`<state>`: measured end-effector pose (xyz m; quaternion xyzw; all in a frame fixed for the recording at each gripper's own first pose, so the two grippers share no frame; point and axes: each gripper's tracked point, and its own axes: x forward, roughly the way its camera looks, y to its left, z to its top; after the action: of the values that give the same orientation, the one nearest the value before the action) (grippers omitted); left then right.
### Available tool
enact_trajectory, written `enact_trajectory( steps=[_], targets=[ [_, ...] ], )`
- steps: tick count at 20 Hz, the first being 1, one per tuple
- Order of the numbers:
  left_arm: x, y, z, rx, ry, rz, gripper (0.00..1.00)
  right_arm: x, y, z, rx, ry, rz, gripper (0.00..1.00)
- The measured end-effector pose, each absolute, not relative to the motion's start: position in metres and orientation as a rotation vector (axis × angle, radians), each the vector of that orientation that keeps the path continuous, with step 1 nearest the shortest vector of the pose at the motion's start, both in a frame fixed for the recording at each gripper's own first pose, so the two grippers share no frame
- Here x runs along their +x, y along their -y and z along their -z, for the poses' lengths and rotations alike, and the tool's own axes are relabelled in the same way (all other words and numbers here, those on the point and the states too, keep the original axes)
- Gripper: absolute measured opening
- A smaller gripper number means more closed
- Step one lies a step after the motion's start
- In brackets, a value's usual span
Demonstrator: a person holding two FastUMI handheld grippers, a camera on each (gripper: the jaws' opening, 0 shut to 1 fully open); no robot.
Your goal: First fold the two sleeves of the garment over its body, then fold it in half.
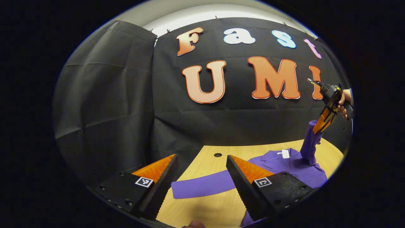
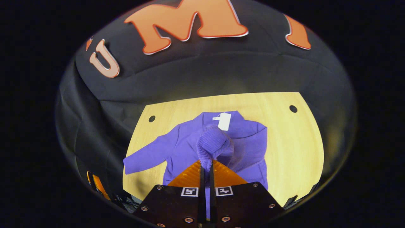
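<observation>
The purple garment point(image 2: 243, 142) lay flat on the light wooden table point(image 2: 297, 148), collar toward the booth's black cloth wall point(image 2: 202, 72) and a small white tag point(image 2: 224, 121) at the neckline; any writing on the tag was too small to read. One sleeve point(image 2: 144, 158) stretched out flat across the wood, its cuff stopping close to the table's edge. The other sleeve point(image 2: 213, 145) was lifted off the table, its ribbed cuff bunched and pinched between the two fingers of the right gripper point(image 2: 206, 167), which were pressed together on the fabric with almost no gap. In the left gripper view that same raised sleeve point(image 1: 311, 141) stood up like a column from the garment's body point(image 1: 294, 167), with the right gripper point(image 1: 318, 126) clamped on its top and a hand point(image 1: 345, 101) behind it.

The left gripper point(image 1: 201, 177) hovered over the table with its fingers wide apart and nothing between them; the flat sleeve point(image 1: 202, 186) lay on the wood beyond the gap.

Bare wood lay open beside the garment on the side away from the flat sleeve, and a narrower strip ran between the collar and the wall. Two small round holes point(image 2: 293, 108) sat near the table's far corners. Each gripper carried small square black-and-white markers point(image 2: 190, 191) on its body, patterned rather than lettered.
</observation>
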<state>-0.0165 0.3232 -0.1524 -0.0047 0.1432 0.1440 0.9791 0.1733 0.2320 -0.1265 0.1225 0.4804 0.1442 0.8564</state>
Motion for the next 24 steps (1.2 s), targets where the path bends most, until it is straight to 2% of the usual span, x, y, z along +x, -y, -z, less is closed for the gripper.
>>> enact_trajectory(
  steps=[2, 4, 6, 9, 10, 11, 12, 13, 14, 15, 16, 17, 24],
  targets=[
    [-0.020, -0.334, 0.163, 0.004, -0.318, -0.309, 0.99, 0.170, -0.268, 0.131, 0.326, -1.018, -0.348, 0.06],
    [-0.024, -0.342, 0.174, 0.016, -0.350, -0.325, 0.99, 0.161, -0.310, 0.123, 0.416, -1.028, -0.437, 0.17],
    [-0.023, -0.347, 0.184, 0.027, -0.377, -0.336, 1.00, 0.152, -0.340, 0.114, 0.482, -1.036, -0.514, 0.33],
    [-0.019, -0.353, 0.192, 0.023, -0.401, -0.351, 0.99, 0.153, -0.335, 0.104, 0.491, -0.992, -0.550, 0.41],
    [-0.016, -0.356, 0.196, 0.018, -0.413, -0.358, 0.99, 0.154, -0.326, 0.098, 0.481, -0.966, -0.547, 0.58],
    [-0.013, -0.365, 0.203, 0.005, -0.436, -0.372, 0.99, 0.157, -0.312, 0.087, 0.463, -0.916, -0.542, 0.56],
    [-0.007, -0.369, 0.209, -0.021, -0.460, -0.374, 0.99, 0.159, -0.302, 0.078, 0.453, -0.877, -0.539, 0.49],
    [-0.002, -0.375, 0.219, -0.054, -0.497, -0.370, 0.99, 0.160, -0.291, 0.070, 0.442, -0.832, -0.534, 0.73],
    [0.002, -0.381, 0.231, -0.084, -0.530, -0.368, 0.99, 0.163, -0.279, 0.060, 0.427, -0.788, -0.517, 0.68],
    [0.006, -0.387, 0.240, -0.107, -0.570, -0.368, 1.00, 0.162, -0.266, 0.049, 0.408, -0.743, -0.500, 0.89],
    [0.013, -0.393, 0.249, -0.121, -0.614, -0.366, 1.00, 0.162, -0.253, 0.042, 0.385, -0.703, -0.472, 0.93],
    [0.020, -0.396, 0.260, -0.136, -0.664, -0.363, 1.00, 0.162, -0.239, 0.034, 0.364, -0.664, -0.451, 0.96],
    [0.058, -0.412, 0.325, -0.259, -1.002, -0.286, 1.00, 0.142, -0.151, 0.004, 0.262, -0.481, -0.284, 0.95]
  ],
)
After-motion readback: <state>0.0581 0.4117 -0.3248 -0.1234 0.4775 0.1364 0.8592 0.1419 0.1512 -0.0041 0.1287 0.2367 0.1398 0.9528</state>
